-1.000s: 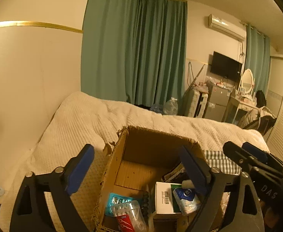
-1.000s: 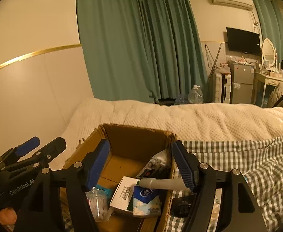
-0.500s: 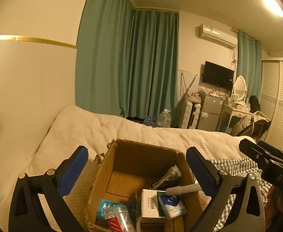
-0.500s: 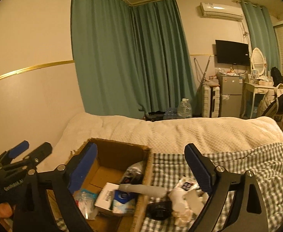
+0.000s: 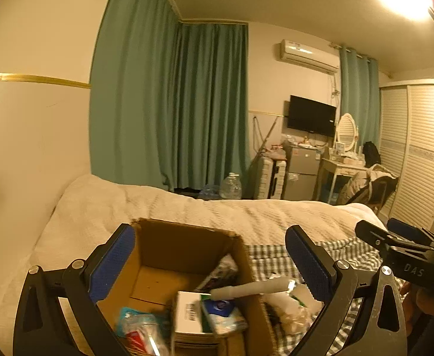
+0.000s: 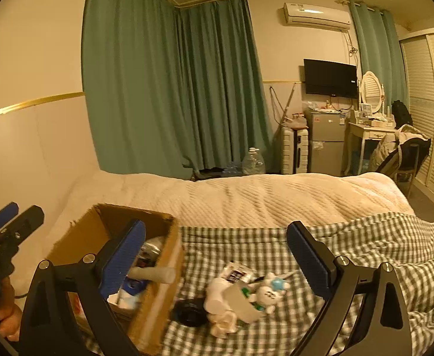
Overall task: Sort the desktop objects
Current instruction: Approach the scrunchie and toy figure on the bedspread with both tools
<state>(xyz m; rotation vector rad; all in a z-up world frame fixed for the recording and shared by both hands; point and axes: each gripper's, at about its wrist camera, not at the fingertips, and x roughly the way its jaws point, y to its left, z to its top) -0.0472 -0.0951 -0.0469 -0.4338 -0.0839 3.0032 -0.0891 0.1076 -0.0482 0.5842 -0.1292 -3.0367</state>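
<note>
A cardboard box [image 5: 184, 246] [image 6: 160, 296] sits on the bed and holds a white barcode box [image 5: 188, 316], a blue-and-white tissue pack [image 5: 221, 314], a clear packet [image 5: 136, 329] and a dark packet [image 5: 221, 271]. A grey tube [image 5: 251, 287] [image 6: 153, 274] lies across the box's right rim. A pile of small items [image 6: 243, 293] with a black round lid [image 6: 188, 313] lies on the checked cloth [image 6: 365, 249] to the right of the box. My left gripper [image 5: 211, 264] is open and empty above the box. My right gripper [image 6: 214, 258] is open and empty above the pile.
A cream quilt [image 6: 261, 195] covers the bed behind the box. The wall [image 5: 24, 148] runs along the bed's left side. Green curtains [image 6: 172, 89], a water jug [image 6: 254, 164], a fridge [image 6: 326, 139] and a dressing table [image 6: 368, 136] stand beyond the bed.
Both grippers have pulled back and up from the box and opened wider. The right view has swung right, and the pile on the checked cloth has come into sight. The tube stays on the rim.
</note>
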